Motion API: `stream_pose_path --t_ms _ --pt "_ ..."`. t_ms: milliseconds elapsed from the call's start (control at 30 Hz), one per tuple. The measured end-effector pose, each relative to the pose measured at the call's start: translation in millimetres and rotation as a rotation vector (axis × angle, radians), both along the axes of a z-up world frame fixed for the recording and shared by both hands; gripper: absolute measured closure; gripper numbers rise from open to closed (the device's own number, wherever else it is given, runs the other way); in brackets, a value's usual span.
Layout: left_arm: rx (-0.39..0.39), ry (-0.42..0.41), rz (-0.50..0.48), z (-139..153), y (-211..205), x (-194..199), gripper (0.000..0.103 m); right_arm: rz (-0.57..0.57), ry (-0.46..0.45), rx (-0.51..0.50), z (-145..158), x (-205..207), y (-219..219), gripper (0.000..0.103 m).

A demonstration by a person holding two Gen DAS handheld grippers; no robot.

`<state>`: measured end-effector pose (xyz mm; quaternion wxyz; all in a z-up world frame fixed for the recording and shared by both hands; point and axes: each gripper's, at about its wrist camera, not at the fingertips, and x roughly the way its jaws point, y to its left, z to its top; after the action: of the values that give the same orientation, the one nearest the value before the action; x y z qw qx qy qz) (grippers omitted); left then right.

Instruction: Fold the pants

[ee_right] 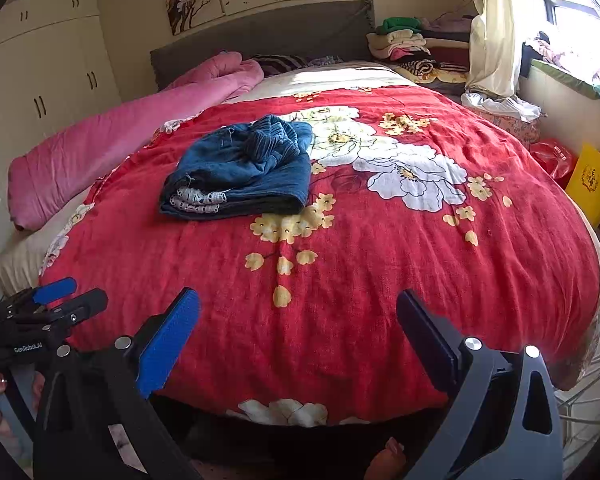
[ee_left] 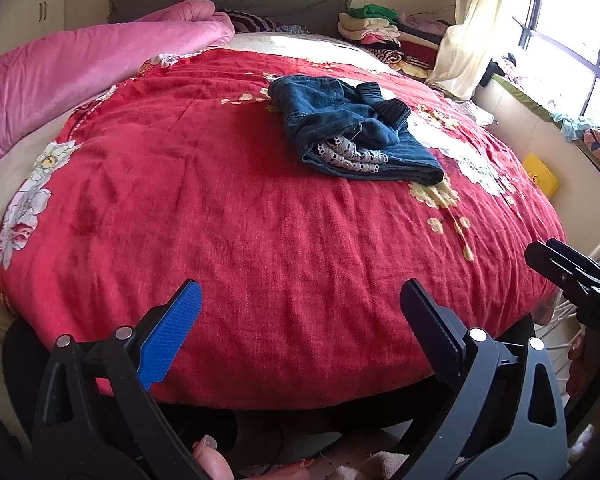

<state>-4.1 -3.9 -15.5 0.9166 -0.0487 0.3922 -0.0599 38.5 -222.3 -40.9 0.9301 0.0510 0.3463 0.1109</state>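
Dark blue denim pants (ee_left: 352, 128) lie folded into a compact bundle on the red flowered bedspread (ee_left: 220, 200), with white lace trim showing at the near end. They also show in the right wrist view (ee_right: 244, 172). My left gripper (ee_left: 300, 304) is open and empty over the bed's near edge, well short of the pants. My right gripper (ee_right: 298, 312) is open and empty, also near the front edge. The right gripper shows in the left wrist view (ee_left: 572, 276), and the left gripper shows in the right wrist view (ee_right: 64, 300).
A pink quilt (ee_right: 120, 136) lies along the bed's left side. Stacked folded clothes (ee_right: 412, 44) sit by the headboard at right. A yellow box (ee_right: 592, 180) and a red bag (ee_right: 552, 156) stand on the floor by the window wall. Wardrobes (ee_right: 40, 80) are at left.
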Motion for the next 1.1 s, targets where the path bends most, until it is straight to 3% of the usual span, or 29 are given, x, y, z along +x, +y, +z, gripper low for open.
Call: stream_pose_path --t_ms 1100 --pt "0.032 0.002 0.021 1.6 -2.6 -0.8 0.010 -0.009 0.025 0.004 1.1 -3.4 1.7 0.005"
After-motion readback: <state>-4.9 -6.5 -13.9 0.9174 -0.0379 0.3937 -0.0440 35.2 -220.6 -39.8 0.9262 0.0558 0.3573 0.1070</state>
